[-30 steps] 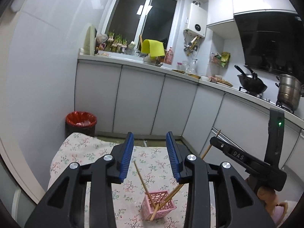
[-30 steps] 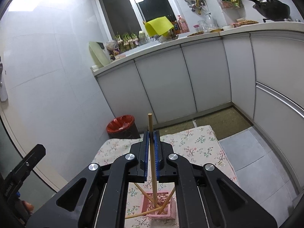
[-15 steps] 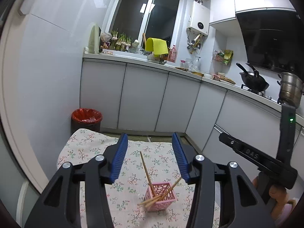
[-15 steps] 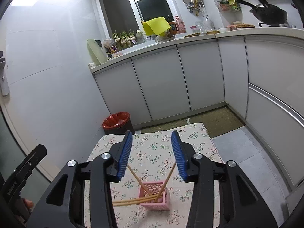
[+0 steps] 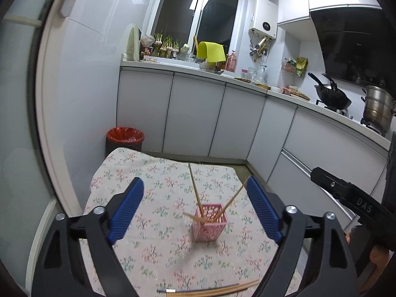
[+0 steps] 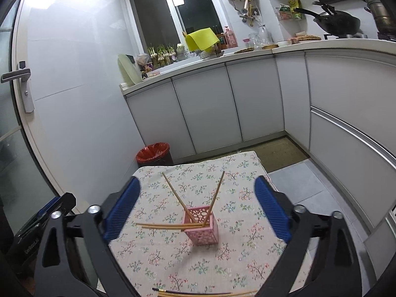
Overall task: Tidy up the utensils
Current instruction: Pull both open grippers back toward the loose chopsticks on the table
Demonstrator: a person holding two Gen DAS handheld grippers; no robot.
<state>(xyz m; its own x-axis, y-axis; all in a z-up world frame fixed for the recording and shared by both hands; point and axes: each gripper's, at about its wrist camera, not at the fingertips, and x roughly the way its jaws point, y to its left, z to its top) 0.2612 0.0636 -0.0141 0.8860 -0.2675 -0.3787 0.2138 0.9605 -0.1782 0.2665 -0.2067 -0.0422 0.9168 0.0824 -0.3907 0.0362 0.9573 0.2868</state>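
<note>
Chopsticks (image 6: 215,195) lean splayed in the pink basket (image 6: 201,225), which stands upright on the floral worktop (image 6: 237,188) ahead of both claws, between their tips in each view. The right claw (image 6: 198,209) has just been opening and now gapes wide, holding nothing; the left claw (image 5: 195,210) has likewise just spread wide and is empty. More chopsticks (image 5: 210,290) lie flat just below the claws, probably next to be stood in the basket.
</note>
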